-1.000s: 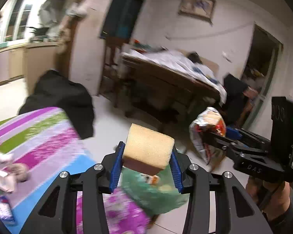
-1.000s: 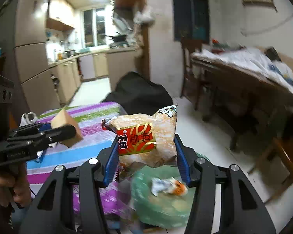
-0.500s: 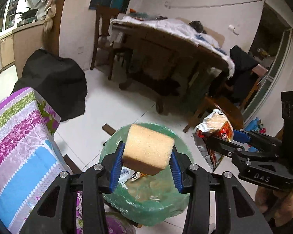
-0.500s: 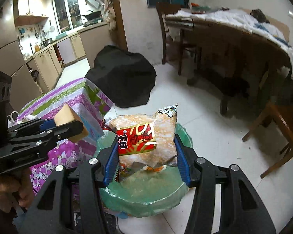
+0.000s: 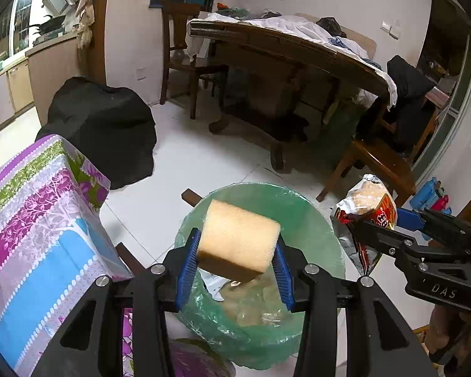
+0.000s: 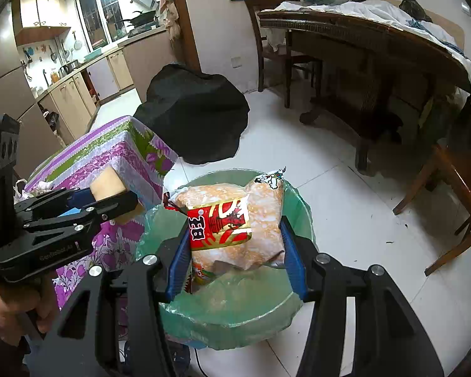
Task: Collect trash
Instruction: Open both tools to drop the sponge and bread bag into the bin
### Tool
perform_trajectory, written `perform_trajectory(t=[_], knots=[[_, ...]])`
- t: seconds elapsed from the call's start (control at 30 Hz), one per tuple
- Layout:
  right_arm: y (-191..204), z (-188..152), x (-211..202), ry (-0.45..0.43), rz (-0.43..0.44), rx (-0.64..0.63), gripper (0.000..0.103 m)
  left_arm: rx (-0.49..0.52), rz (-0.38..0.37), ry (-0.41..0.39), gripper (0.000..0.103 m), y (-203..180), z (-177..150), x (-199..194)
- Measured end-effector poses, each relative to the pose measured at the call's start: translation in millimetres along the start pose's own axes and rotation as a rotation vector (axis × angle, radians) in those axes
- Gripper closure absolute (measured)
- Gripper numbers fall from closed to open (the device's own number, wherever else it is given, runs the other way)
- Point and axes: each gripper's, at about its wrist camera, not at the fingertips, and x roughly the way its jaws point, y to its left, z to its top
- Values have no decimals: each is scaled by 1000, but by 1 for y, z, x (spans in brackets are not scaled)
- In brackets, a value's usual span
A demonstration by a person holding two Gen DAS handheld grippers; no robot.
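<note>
Both grippers are now hanging over the green-lined round trash bin (image 5: pixel 301 207), no longer the striped surface (image 5: pixel 40 220). We are centring before releasing. Right gripper (image 6: pixel 235 245) fingers are clamping the red-labelled snack bag (image 6: pixel 232 223); left gripper (image 5: pixel 235 267) fingers are clamping the yellow sponge block (image 5: pixel 238 238).

The bin (image 5: pixel 311 213) stands on the floor just right of the table (image 5: pixel 47 220), a dining table (image 5: pixel 298 50) behind.

Your left gripper (image 5: pixel 235 262), right gripper (image 6: pixel 235 251): black frames, silver screws, blue ribbed fingers (image 5: pixel 185 267); bare-skinned hand (image 6: pixel 6 311).
</note>
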Motion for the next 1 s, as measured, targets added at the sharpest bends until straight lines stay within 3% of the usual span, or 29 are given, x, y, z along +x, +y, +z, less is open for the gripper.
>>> perform_trajectory(t=[0.5,0.6,0.8,1.0], knots=[[-9,3,4,11,-3,10,49,7,18,29,56,-4,-2,9],[-12,3,3,1,-8,21,43,-1,42,34,40,-1,-3,12],[-19,1,-3,-14,-17,34,41,-3,71,28,33,3,-6,12],[-19,0,-5,-21,-21,39,40,14,91,16,14,1,-8,11]])
